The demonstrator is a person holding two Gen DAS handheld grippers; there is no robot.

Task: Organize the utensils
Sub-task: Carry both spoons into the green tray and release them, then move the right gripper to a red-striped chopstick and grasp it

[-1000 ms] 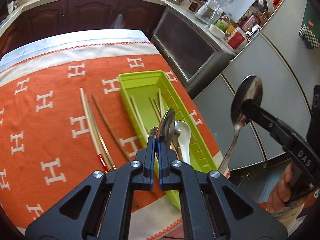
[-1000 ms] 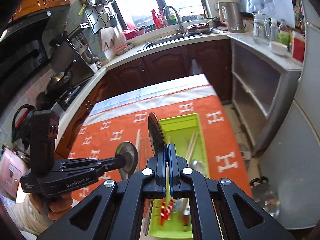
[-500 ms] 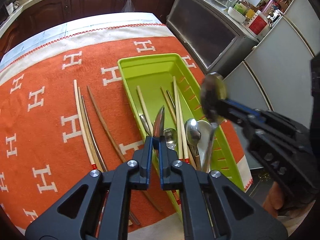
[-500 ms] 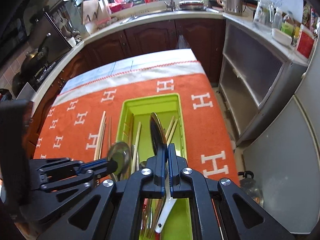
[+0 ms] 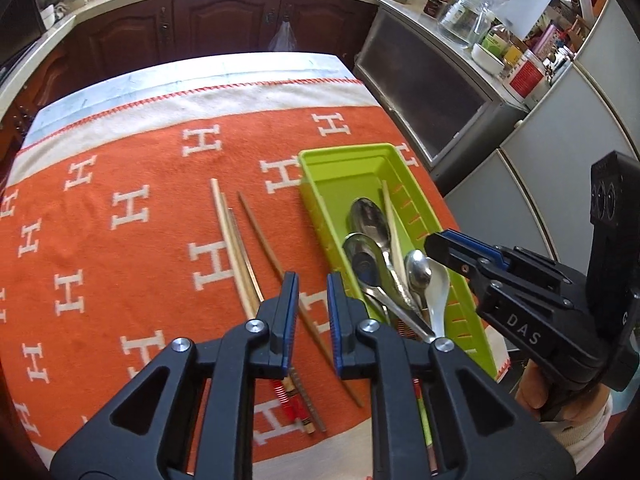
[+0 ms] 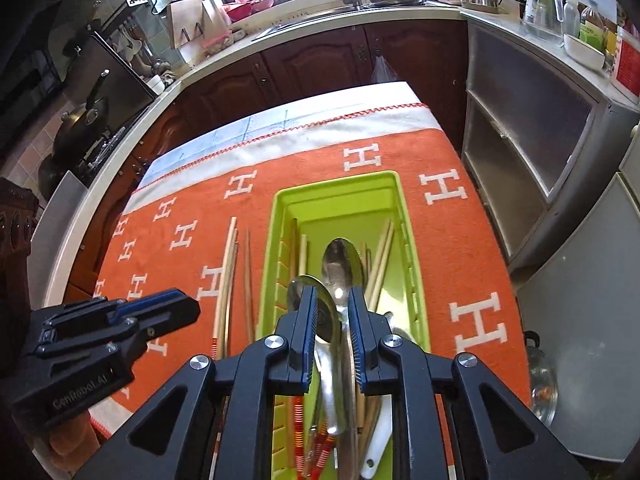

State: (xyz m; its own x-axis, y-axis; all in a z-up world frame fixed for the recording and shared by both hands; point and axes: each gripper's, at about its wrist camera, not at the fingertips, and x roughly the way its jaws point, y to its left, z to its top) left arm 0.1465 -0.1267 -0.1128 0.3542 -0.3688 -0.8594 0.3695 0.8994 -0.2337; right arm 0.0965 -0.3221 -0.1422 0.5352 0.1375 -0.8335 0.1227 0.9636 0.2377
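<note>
Both jaws have just been opening: left gripper [image 5: 312, 280] empty over chopsticks [image 5: 236, 248]; only the right wrist view shows right gripper [image 6: 333, 296] straddling spoons [image 6: 340, 264] in the green tray [image 6: 404, 216]

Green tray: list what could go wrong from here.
1. The green tray sits near the table's edge beside the right gripper; a bump might slide it off.
2. Spoons and chopsticks lie piled in the tray; more drops may tangle or spill over its low wall.
3. Loose chopsticks lie close together on the orange cloth, so the left gripper may grab several.
</note>
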